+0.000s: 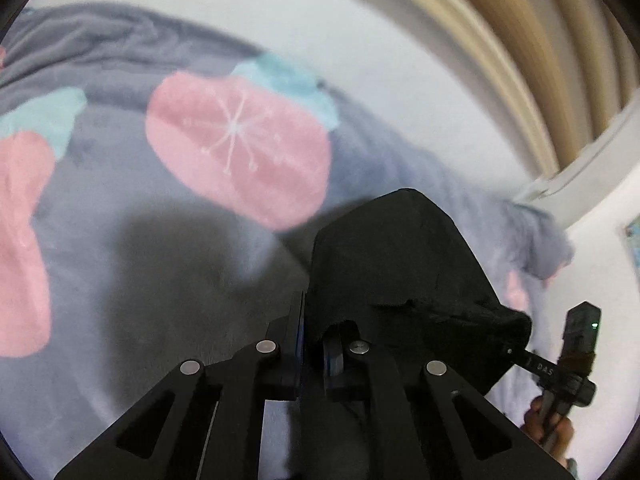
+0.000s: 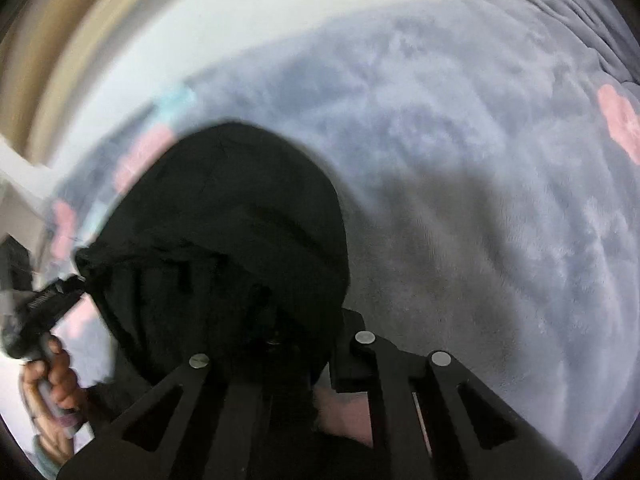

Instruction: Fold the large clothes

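left wrist view: left gripper (image 1: 314, 344) has its jaws pinched tight on a bunched edge of the black garment (image 1: 400, 264), and the cloth spills over the right finger. right wrist view now: right gripper (image 2: 304, 360) is clamped on the same black garment, fabric heaped over its fingers and hiding the tips. it hangs between both grippers above the grey blanket (image 2: 460, 160) with pink prints.
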`<state>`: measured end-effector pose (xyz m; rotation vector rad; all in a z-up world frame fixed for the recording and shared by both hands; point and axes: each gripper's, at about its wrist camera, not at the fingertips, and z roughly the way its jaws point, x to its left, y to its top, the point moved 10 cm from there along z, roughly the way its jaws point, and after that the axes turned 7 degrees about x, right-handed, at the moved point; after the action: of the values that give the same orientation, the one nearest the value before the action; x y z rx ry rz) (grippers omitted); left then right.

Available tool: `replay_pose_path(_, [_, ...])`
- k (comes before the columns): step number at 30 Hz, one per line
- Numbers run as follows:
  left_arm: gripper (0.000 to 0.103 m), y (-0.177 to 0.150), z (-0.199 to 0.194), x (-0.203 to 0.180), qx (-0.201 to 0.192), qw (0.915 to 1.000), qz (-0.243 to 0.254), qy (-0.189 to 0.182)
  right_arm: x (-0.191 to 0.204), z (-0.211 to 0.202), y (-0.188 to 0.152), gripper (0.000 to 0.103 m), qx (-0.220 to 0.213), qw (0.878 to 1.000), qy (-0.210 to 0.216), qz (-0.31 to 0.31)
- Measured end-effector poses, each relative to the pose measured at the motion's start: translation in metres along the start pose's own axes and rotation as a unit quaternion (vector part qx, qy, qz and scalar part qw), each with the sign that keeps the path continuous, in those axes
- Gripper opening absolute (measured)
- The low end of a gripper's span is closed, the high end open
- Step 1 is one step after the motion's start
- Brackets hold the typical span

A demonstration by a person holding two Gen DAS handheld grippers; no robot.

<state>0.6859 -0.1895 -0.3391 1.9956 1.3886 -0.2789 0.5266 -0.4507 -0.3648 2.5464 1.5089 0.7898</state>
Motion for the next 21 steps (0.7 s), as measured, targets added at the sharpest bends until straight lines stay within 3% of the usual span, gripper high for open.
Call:
replay_pose_path(2, [0.007,-0.004,-0.013,0.003,-0.010,0.9997,-0.005,-0.023,0.004,-0.022,-0.002,0.006,-0.032,0.999,0.022,-0.017])
replay_pose_path(4, [0.007,-0.012,0.002,0.022,0.011,0.9995,-0.024,-0.017,0.004,-0.023,-0.008,0.006,-0.042,0.998,0.023,-0.028])
replay_pose_path(6, [0.008,-0.027,0.035,0.050,0.061,0.9962,-0.062,-0.012,-0.006,-0.001,-0.017,0.006,-0.021,0.999,0.006,-0.029])
replay_pose_path(7, [0.011,-0.041,0.057,0.068,0.096,0.9908,-0.092,-0.028,-0.016,0.020,-0.024,0.006,0.005,1.000,-0.001,-0.015])
replay_pose_path(9, [0.011,-0.044,0.061,0.077,0.092,0.9846,-0.123,-0.083,-0.030,0.052,-0.036,0.006,0.049,0.999,0.014,0.008])
replay_pose_path(10, [0.013,-0.043,0.057,0.075,0.091,0.9839,-0.123,-0.092,-0.033,0.057,-0.038,0.007,0.052,0.998,0.025,0.017])
replay_pose_path(12, [0.020,-0.040,0.045,0.069,0.085,0.9894,-0.091,-0.075,-0.033,0.053,-0.036,0.010,0.055,0.998,0.032,0.014])
replay_pose_path(15, [0.026,-0.039,0.016,0.050,0.079,0.9968,-0.007,-0.011,-0.028,0.038,-0.035,0.031,0.057,0.998,0.015,-0.017])
replay_pose_path(16, [0.028,-0.039,0.004,0.044,0.075,0.9969,0.023,0.013,-0.026,0.029,-0.036,0.039,0.056,0.998,0.008,-0.026])
replay_pose_path(18, [0.029,-0.041,-0.024,0.032,0.060,0.9939,0.076,0.053,-0.019,0.007,-0.036,0.040,0.049,0.998,0.012,-0.043])
replay_pose_path(21, [0.029,-0.039,-0.066,0.013,0.025,0.9893,0.124,0.073,0.000,-0.027,-0.036,0.044,0.034,0.996,0.004,-0.085])
